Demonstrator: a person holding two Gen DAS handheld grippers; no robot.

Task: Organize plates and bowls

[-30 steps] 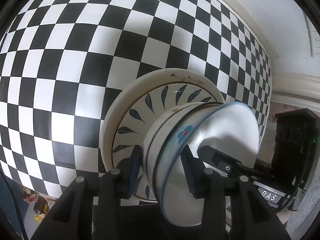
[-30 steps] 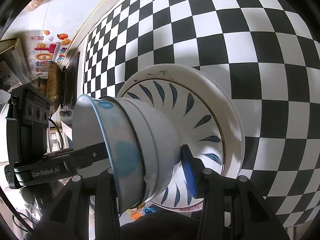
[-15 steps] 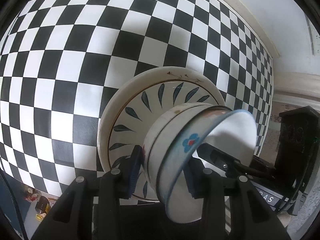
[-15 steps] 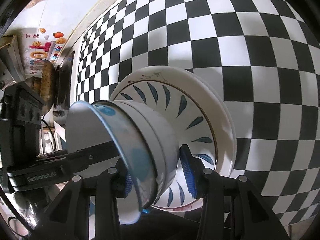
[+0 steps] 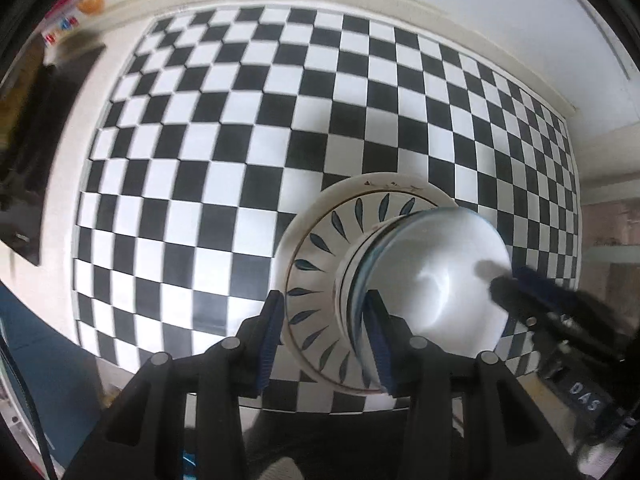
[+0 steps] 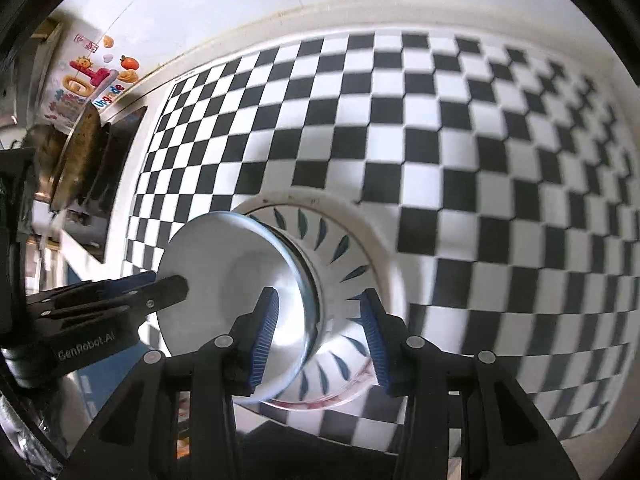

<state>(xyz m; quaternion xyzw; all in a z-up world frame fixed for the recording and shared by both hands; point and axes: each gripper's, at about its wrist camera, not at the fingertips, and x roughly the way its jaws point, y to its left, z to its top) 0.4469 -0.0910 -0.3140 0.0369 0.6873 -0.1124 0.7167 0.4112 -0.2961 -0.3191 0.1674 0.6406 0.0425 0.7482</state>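
Note:
Two nested white bowls (image 5: 432,276) with a blue rim sit on a white plate (image 5: 320,248) painted with dark leaves, on the checkered cloth. My left gripper (image 5: 326,336) is open, its fingers straddling the bowls' left rim above the plate. My right gripper (image 6: 318,332) is open, its fingers straddling the bowls' (image 6: 236,280) right rim over the plate (image 6: 360,248). Each gripper shows in the other's view, at the opposite side of the bowls.
The black-and-white checkered cloth (image 5: 240,140) covers the table up to a white wall. A dark appliance (image 5: 36,128) stands at the far left. A pan (image 6: 76,160) and colourful stickers (image 6: 92,76) lie at the left edge.
Both views have pulled back and up, showing more of the table. The bowls, tilted before, now sit level on the plate. Both grippers have loosened from the rims.

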